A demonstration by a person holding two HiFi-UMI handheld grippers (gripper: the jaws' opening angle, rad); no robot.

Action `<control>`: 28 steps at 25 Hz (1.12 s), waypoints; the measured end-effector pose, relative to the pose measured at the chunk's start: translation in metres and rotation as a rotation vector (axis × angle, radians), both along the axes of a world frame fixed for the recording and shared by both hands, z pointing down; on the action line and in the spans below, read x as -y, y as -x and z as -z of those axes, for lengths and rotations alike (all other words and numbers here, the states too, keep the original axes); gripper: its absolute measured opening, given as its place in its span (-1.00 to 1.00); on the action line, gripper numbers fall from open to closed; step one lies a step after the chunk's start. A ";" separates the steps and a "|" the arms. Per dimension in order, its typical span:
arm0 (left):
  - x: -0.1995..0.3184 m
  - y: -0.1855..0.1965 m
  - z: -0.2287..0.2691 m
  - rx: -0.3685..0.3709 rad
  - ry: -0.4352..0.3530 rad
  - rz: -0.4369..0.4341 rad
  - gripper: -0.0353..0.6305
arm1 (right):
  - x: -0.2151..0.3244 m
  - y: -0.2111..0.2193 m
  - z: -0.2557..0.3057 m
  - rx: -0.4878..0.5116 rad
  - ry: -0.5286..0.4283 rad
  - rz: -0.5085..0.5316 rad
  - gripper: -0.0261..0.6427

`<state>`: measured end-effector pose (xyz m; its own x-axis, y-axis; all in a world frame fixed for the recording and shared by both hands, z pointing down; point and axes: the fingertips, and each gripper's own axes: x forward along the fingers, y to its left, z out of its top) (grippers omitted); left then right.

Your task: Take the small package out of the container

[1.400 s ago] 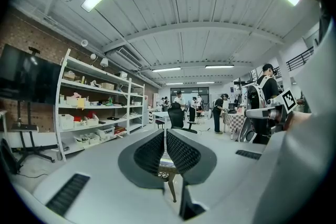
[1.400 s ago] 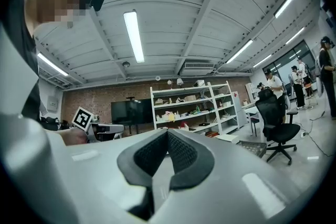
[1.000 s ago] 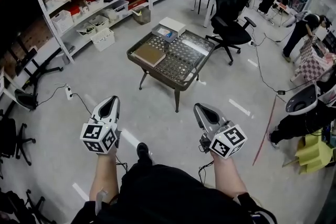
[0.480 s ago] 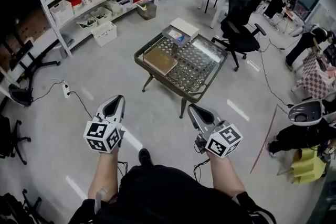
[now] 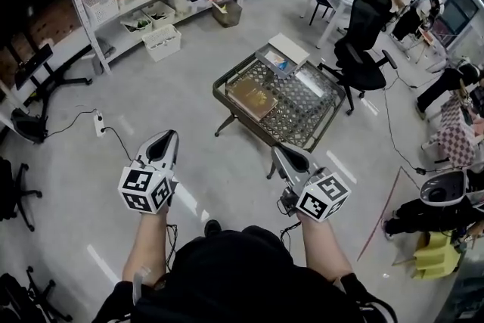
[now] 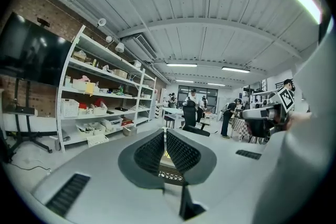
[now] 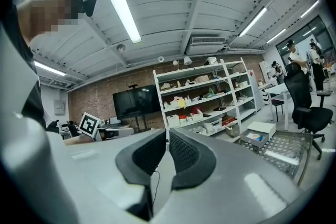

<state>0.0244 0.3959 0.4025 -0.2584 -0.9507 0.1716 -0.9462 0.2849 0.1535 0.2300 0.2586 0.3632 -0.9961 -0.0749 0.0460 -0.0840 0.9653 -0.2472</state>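
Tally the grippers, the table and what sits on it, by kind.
Grippers: 2 (left gripper, right gripper)
Mesh table: 1
Open container: 1
Flat brown box: 1
Total: 5

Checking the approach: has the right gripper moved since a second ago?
Yes. The right gripper has come forward, much nearer the table's near edge.

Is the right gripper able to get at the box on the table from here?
Probably not: the right gripper is well short of the table holding the box, though only bare floor lies between.
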 end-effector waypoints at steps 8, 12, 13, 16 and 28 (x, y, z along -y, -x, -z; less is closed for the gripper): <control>0.005 0.031 -0.005 -0.017 0.008 0.007 -0.83 | 0.016 0.029 -0.003 0.008 0.024 -0.010 -0.83; 0.021 0.040 -0.010 -0.025 0.017 0.003 -0.83 | 0.041 0.038 -0.016 0.014 0.064 -0.030 -0.83; 0.025 0.045 -0.014 -0.025 0.025 0.007 -0.83 | 0.048 0.042 -0.020 0.017 0.073 -0.031 -0.83; 0.040 0.061 -0.022 -0.028 0.053 0.016 -0.83 | 0.068 0.060 -0.031 0.026 0.100 -0.024 -0.83; 0.162 0.129 -0.044 -0.028 0.152 -0.036 -0.83 | 0.183 0.136 -0.070 0.024 0.198 -0.037 -0.83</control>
